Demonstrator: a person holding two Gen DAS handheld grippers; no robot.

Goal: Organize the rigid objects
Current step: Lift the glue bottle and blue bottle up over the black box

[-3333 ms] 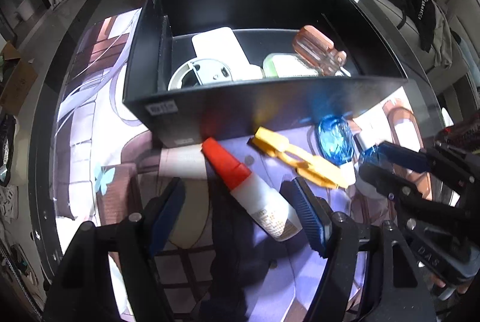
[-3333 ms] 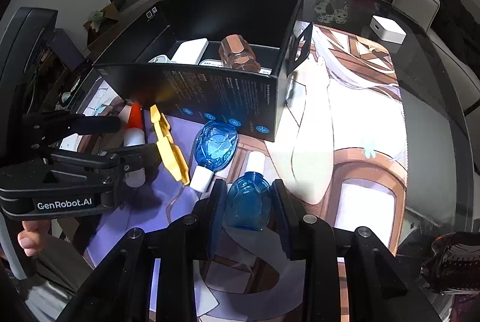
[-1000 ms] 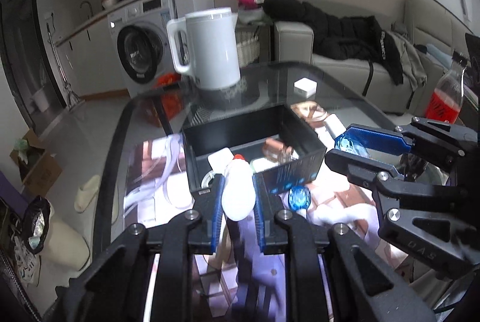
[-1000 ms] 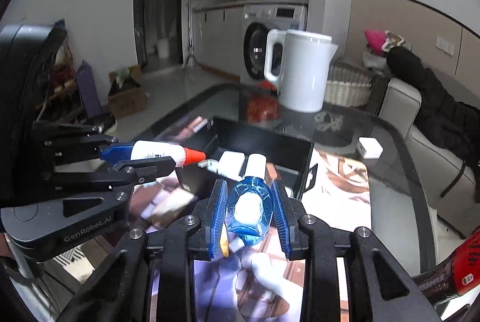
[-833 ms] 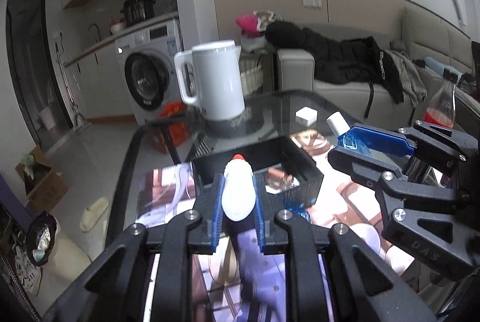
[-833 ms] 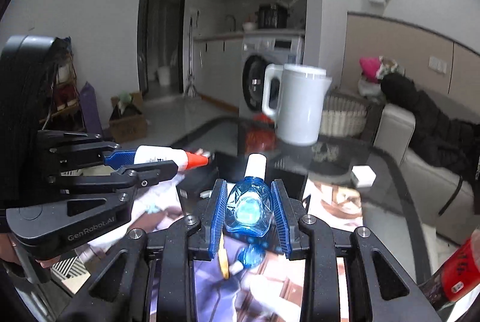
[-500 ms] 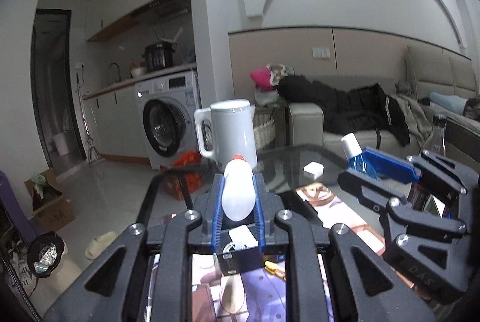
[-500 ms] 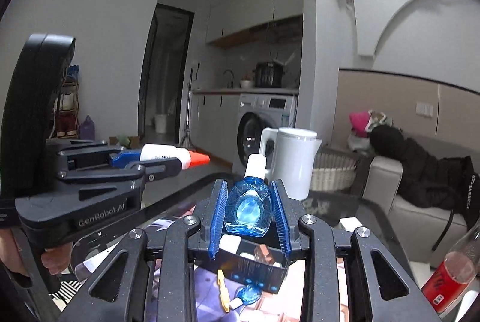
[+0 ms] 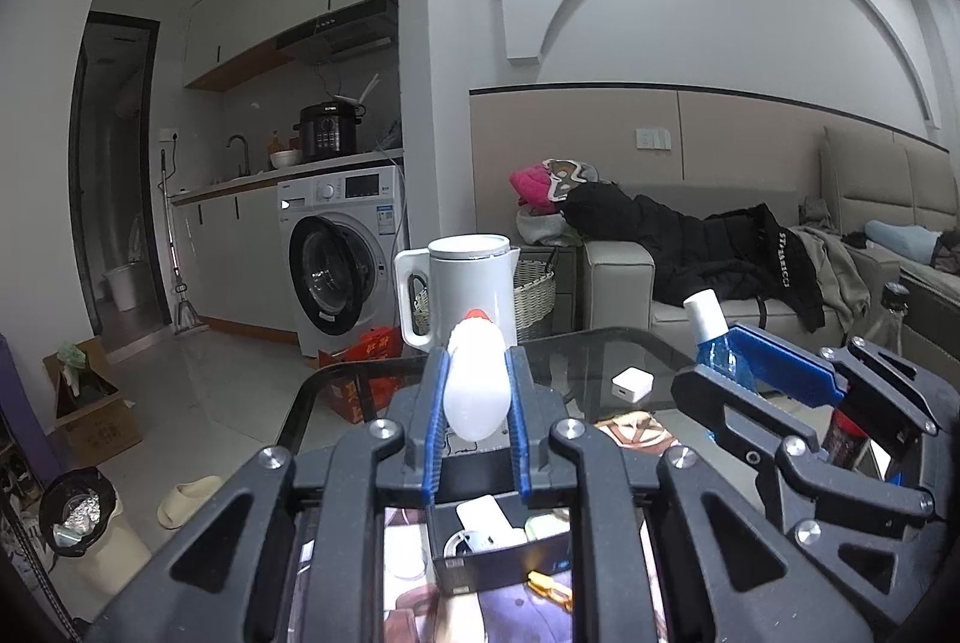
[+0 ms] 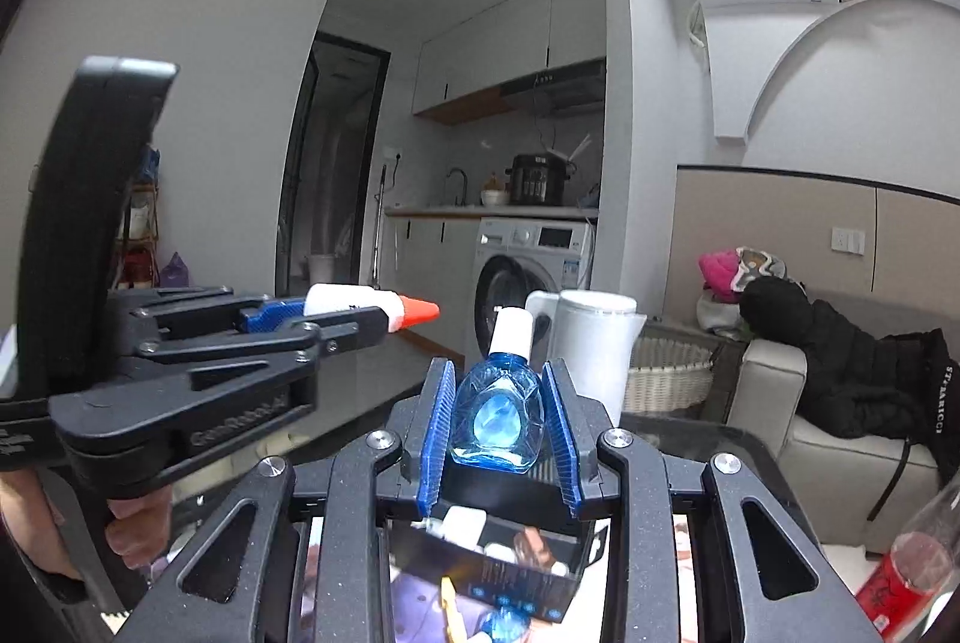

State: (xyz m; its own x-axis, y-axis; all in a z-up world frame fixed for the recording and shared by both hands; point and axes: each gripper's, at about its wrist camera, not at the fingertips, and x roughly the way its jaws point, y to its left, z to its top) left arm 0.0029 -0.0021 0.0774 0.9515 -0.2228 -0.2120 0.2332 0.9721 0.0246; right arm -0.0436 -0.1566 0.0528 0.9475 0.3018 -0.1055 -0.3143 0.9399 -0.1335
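My left gripper point(image 9: 474, 391) is shut on a white glue bottle point(image 9: 475, 384) with a red tip, held high and level; it also shows in the right wrist view point(image 10: 360, 308). My right gripper point(image 10: 498, 415) is shut on a small blue bottle point(image 10: 498, 418) with a white cap, also raised; it shows in the left wrist view point(image 9: 717, 349) at right. Far below, the black box point(image 9: 498, 559) holds white items. The box shows in the right wrist view point(image 10: 516, 577) too. A yellow clip point(image 9: 549, 586) and a second blue bottle point(image 10: 504, 626) lie on the mat in front of it.
A white kettle point(image 9: 465, 283) stands at the glass table's far edge point(image 9: 360, 373). A small white cube point(image 9: 631, 382) lies on the glass. A red drink bottle point(image 10: 906, 565) stands at right. A sofa, wicker basket and washing machine are behind.
Both grippers have risen and tilted up from the table with their bottles held. The box and mat have dropped to the bottom of both views.
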